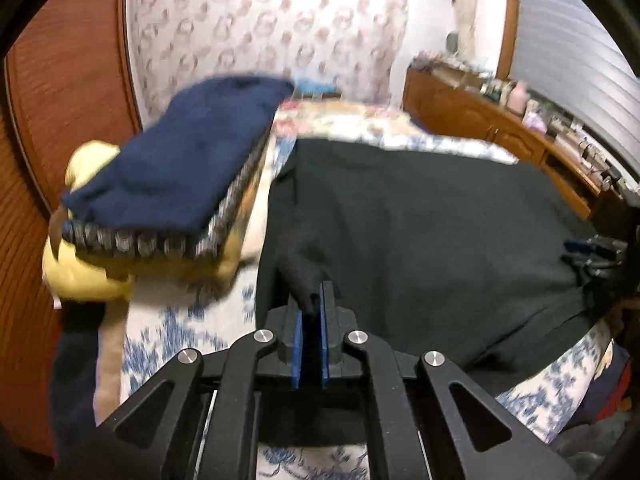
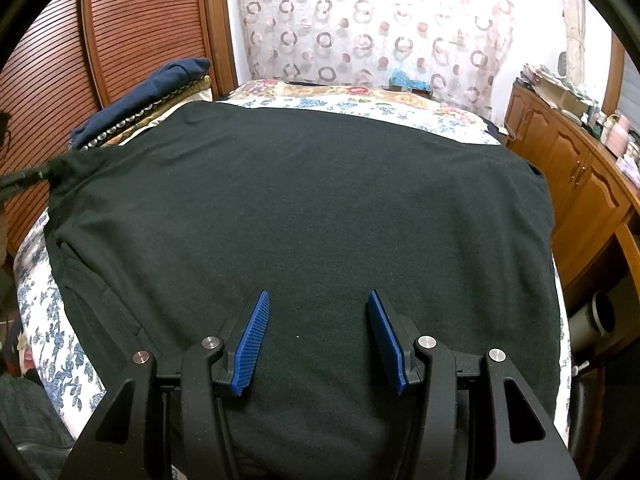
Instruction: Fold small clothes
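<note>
A black knit garment (image 2: 304, 216) is lying spread flat across the bed, covering most of the blue-and-white floral bedspread (image 2: 44, 320), which is showing along the near-left side and in a strip at the far edge; the left gripper (image 1: 311, 306) is pinching a peak of that dark fabric at the garment's left edge, its two blue pads (image 1: 325, 332) pressed close together with the cloth drawn up between them, so that the corner is rising a little off the bedspread (image 1: 176, 332); in the right wrist view that same lifted corner is showing at the far left, pulled out to a point beside the wooden slatted door (image 2: 132, 28); the right gripper (image 2: 318, 342) is hovering over the near middle of the garment with its blue ribbed fingers (image 2: 252, 344) standing wide apart and nothing between them, and I cannot tell whether they are touching the cloth; to the far left a folded navy garment (image 1: 180, 156) is sitting on top of a stack that includes a patterned grey-and-black layer and something yellow (image 1: 86, 276) beneath, just beside the black garment's left edge; a curtain with pink and brown rings (image 2: 380, 28) is hanging at the far end of the bed; a wooden cabinet (image 2: 568, 176) cluttered on top is running along the right.
</note>
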`<action>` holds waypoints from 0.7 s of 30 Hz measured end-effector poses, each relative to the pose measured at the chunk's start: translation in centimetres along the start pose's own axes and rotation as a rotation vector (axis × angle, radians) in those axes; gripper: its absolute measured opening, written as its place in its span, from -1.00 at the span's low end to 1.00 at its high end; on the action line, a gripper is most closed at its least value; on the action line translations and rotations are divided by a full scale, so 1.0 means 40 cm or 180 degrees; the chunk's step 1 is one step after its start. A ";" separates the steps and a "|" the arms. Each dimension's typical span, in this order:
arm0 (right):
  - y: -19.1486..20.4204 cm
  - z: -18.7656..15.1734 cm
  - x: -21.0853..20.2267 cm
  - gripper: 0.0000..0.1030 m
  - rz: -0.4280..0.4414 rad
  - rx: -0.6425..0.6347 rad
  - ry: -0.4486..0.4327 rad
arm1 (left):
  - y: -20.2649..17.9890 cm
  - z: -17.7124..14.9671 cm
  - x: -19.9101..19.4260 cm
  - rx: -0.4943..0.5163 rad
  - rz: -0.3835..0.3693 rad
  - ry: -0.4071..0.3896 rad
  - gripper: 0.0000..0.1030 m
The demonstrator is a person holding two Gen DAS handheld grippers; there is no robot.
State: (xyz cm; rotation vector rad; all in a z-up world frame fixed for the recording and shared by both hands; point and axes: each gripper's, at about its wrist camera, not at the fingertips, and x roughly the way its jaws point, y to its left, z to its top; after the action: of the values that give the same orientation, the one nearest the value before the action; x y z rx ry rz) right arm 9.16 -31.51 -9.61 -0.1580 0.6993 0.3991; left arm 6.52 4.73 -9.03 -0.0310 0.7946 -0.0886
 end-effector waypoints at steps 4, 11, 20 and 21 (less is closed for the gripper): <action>-0.002 -0.002 0.002 0.05 0.0014 0.0012 -0.0004 | 0.022 -0.025 0.038 -0.0060 0.0114 0.0208 -0.48; -0.002 -0.004 0.001 0.05 0.0020 0.0022 -0.0008 | 0.030 -0.045 0.062 -0.0153 0.0086 0.0298 -0.17; 0.000 -0.004 0.003 0.05 0.0029 0.0034 -0.0012 | 0.063 -0.068 0.041 -0.0217 0.0149 0.0289 0.07; -0.001 -0.004 0.002 0.05 0.0027 0.0033 -0.0011 | 0.067 -0.072 0.037 -0.0245 0.0122 0.0274 0.07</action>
State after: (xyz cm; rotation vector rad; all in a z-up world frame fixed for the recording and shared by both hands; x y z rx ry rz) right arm 9.13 -31.57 -9.77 -0.1446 0.6986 0.4039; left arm 5.68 7.26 -12.28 -0.0852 0.8840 -0.0231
